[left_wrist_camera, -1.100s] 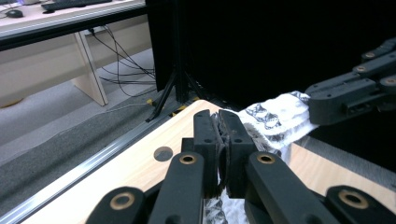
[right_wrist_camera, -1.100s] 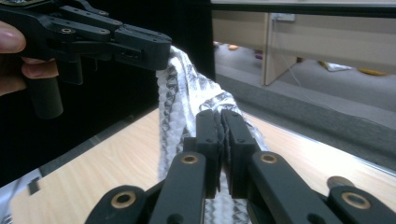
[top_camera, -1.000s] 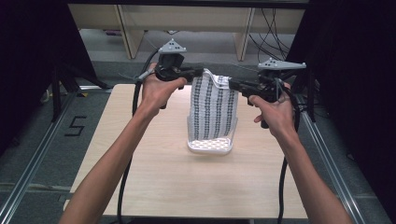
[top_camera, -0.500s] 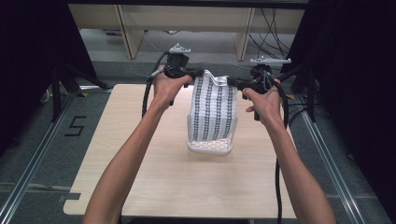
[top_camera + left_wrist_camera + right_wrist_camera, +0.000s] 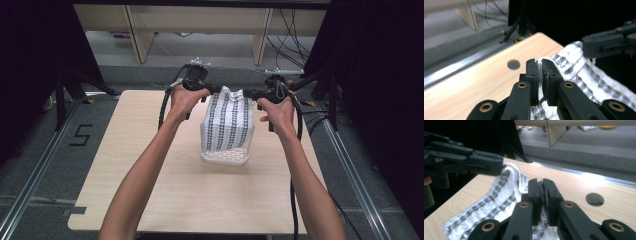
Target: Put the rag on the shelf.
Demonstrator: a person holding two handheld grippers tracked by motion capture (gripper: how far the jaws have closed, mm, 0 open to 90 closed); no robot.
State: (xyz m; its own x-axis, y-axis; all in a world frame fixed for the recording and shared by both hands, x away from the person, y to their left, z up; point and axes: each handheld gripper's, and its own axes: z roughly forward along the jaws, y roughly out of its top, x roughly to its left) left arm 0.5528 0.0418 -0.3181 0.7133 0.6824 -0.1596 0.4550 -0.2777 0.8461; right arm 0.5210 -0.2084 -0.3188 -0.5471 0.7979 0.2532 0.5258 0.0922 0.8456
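cloths: one, a white cloth (image 5: 229, 119) with dark patterned stripes, stretched between the two grippers and hanging down from them
stripes: several on the side facing the high view, not counted exactly
containers: one, a clear container (image 5: 225, 156) directly below the grippers, the lower end of the cloth hanging into it
bench: one, a pale wooden bench (image 5: 150, 185) under both grippers, the container standing on it
holes in bench: one round hole (image 5: 513, 64) beyond the left gripper's tips, one round hole (image 5: 594, 199) to the side of the right gripper's tips; same hole or two, cannot tell
grippers: two
left gripper (image 5: 541, 67): clenched on an upper corner of the cloth, fabric pinched between the jaws, which have just been easing apart a little with the cloth between them
right gripper (image 5: 542, 187): clenched on the other upper corner, fabric pinched between the jaws
hands: two, left hand (image 5: 185, 97) and right hand (image 5: 276, 110), one on each gripper
cables: one trailing from each gripper, two in all
hidden: far side of the cloth, the container's bottom under the cloth, the pinched edges inside the jaws
cut off: both forearms at the bottom edge of the high view
hard to make out: stripe pattern, blurred close to the jaws; the dark surroundings left and right of the bench
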